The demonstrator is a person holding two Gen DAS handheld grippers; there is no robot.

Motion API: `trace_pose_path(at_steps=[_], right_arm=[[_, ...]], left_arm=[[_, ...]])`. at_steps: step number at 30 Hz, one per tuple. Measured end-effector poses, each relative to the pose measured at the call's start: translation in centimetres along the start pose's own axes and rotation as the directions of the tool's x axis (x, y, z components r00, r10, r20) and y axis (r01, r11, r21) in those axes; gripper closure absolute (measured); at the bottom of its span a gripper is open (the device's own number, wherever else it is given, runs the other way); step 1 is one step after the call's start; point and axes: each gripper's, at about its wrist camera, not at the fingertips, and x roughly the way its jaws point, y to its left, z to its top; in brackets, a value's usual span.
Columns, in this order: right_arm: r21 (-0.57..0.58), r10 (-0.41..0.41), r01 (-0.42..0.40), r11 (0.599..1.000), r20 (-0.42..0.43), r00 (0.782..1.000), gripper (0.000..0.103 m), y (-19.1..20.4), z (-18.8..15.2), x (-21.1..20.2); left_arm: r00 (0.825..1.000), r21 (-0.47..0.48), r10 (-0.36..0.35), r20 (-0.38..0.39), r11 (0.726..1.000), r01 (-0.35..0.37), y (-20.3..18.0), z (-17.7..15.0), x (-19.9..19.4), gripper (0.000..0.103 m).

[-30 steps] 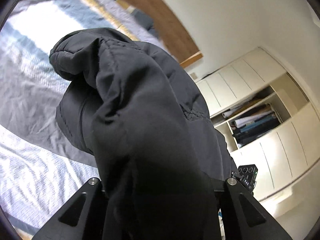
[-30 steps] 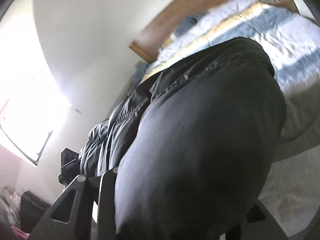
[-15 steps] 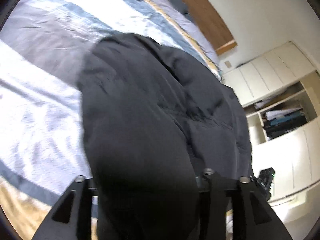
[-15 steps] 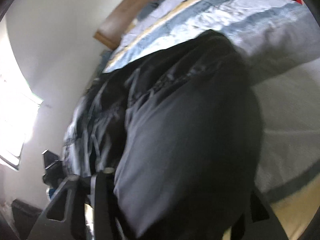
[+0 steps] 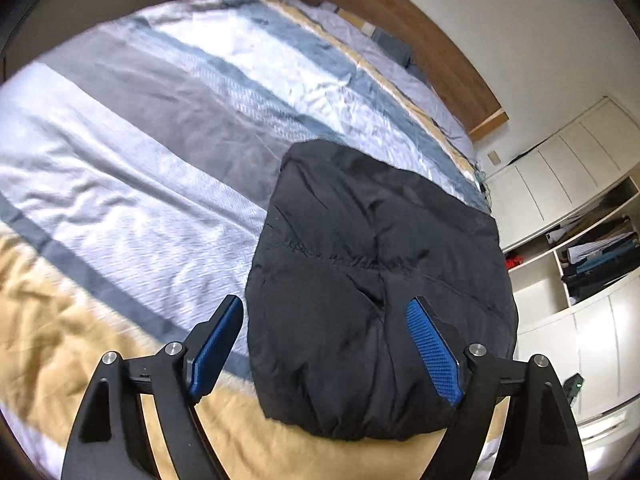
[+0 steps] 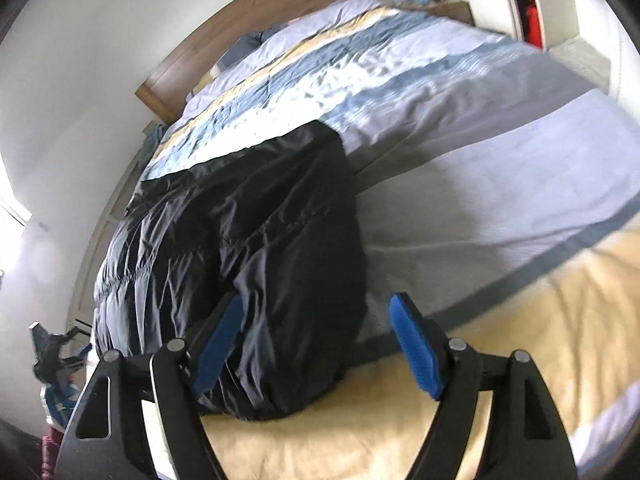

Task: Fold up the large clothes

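Left wrist view shows me the black padded jacket (image 5: 376,288) lying folded in a compact bundle on the bed (image 5: 132,184), over the striped duvet of white, grey, blue and yellow bands. My left claw (image 5: 324,344) hangs above the near end of the bundle with its jaws spread wide and nothing between them; the blue pad (image 5: 434,354) on one finger sits over the jacket's fabric, the other one over the bedding just beside the jacket's edge. I cannot tell whether either pad touches the cloth.

From the right wrist view, the same jacket (image 6: 248,264) lies along the bed's side edge, its rounded fold toward me on the yellow band. My right claw (image 6: 320,344) is also wide open and grips nothing: one blue pad (image 6: 218,344) is over the jacket, the other over bare duvet (image 6: 480,184) beside it.

A wooden headboard (image 5: 404,32) stands at the far end of the bed, and white cupboards with open shelves (image 5: 592,248) of books and papers stand against the wall beyond the jacket.
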Motion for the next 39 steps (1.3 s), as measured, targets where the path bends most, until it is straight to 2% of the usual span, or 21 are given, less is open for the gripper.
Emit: trace_pose_path(at_steps=[5,11,13,15,20,24,29,33,35,39], right_arm=[[-0.064,-0.035,0.037,0.997,0.042,0.999,0.028,2.0,-2.6,-3.3],[-0.160,-0.095,0.113,0.981,0.119,0.988,0.028,5.8,-6.9,-6.8],[-0.202,-0.119,0.149,0.968,0.155,0.981,0.028,7.1,-8.5,-8.2],[-0.235,-0.133,0.176,0.956,0.189,0.973,0.028,8.2,-10.3,-9.6],[-0.274,-0.166,0.238,0.932,0.261,0.951,0.028,10.0,-14.5,-12.4],[-0.291,-0.191,0.276,0.916,0.289,0.938,0.028,10.5,-16.9,-13.7],[-0.333,-0.217,0.335,0.881,0.344,0.913,0.028,11.3,-19.5,-15.4],[-0.346,-0.222,0.363,0.865,0.386,0.896,0.028,11.7,-20.6,-16.7],[-0.351,-0.223,0.376,0.858,0.406,0.886,0.028,11.9,-21.0,-17.3],[-0.361,-0.218,0.391,0.847,0.435,0.874,0.028,12.3,-21.7,-18.0]], left_arm=[[0.996,0.097,0.052,0.068,0.994,-0.058,-3.9,-2.9,-3.3,0.017],[0.982,0.183,0.103,0.157,0.974,-0.132,-6.9,-7.8,-6.2,0.008],[0.975,0.216,0.122,0.187,0.963,-0.162,-7.9,-9.8,-7.1,0.001],[0.965,0.243,0.143,0.219,0.950,-0.196,-9.0,-11.8,-8.0,0.001],[0.953,0.313,0.179,0.244,0.916,-0.252,-10.7,-15.5,-8.8,0.001],[0.934,0.362,0.193,0.301,0.883,-0.299,-12.2,-18.5,-10.1,0.001],[0.903,0.354,0.205,0.378,0.869,-0.346,-13.1,-21.5,-11.7,0.001],[0.884,0.358,0.226,0.408,0.852,-0.383,-13.6,-23.4,-12.4,0.001],[0.880,0.357,0.231,0.414,0.848,-0.391,-13.6,-24.1,-12.7,0.001],[0.889,0.349,0.221,0.402,0.860,-0.372,-13.1,-24.7,-13.0,0.001]])
